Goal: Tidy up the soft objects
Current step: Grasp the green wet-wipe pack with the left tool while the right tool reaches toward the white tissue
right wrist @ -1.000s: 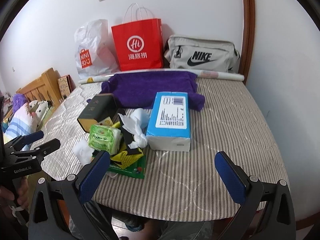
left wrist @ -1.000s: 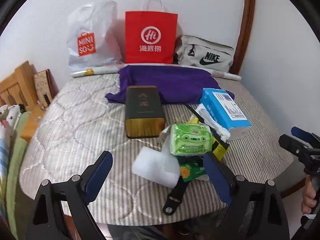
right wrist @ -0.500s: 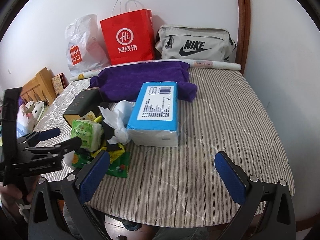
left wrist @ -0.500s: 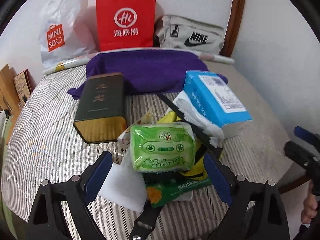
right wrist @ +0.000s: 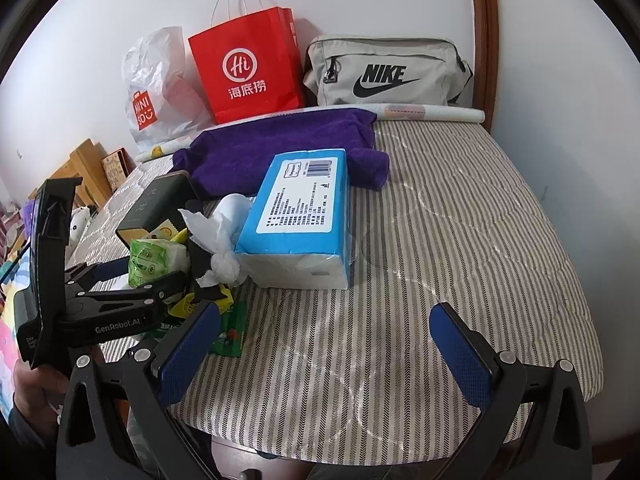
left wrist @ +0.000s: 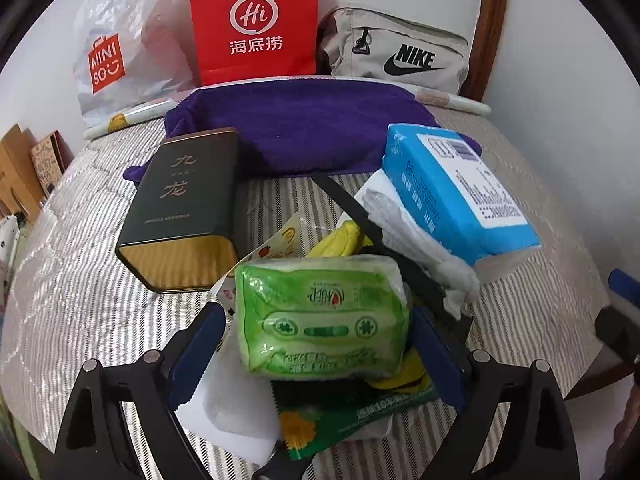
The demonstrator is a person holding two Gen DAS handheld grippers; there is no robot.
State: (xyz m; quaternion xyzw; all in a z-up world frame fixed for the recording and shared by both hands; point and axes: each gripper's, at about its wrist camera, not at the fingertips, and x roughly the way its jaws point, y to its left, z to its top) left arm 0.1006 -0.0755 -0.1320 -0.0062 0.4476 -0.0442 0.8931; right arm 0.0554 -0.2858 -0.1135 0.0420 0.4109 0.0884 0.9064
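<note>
A green tissue pack (left wrist: 322,316) lies on top of a heap of soft items on the striped bed (left wrist: 80,300). My left gripper (left wrist: 318,358) is open, its blue pads on either side of the pack without pressing it. The pack also shows in the right wrist view (right wrist: 154,258), with the left gripper (right wrist: 132,280) around it. A blue tissue pack (left wrist: 456,196) (right wrist: 304,208) lies to the right on crumpled white tissue (left wrist: 416,240). A purple towel (left wrist: 308,128) lies behind. My right gripper (right wrist: 324,352) is open and empty over bare bed near the front edge.
A dark tin box (left wrist: 184,204) lies left of the heap. A white foam piece (left wrist: 236,412), a green sachet (left wrist: 352,412) and a black strap (left wrist: 384,240) sit in the heap. A Miniso bag (left wrist: 120,44), red paper bag (left wrist: 254,20) and Nike bag (left wrist: 396,56) stand against the wall.
My left gripper has moved forward to the heap, and its pads now flank the green tissue pack. My right gripper has drifted slightly and stays open.
</note>
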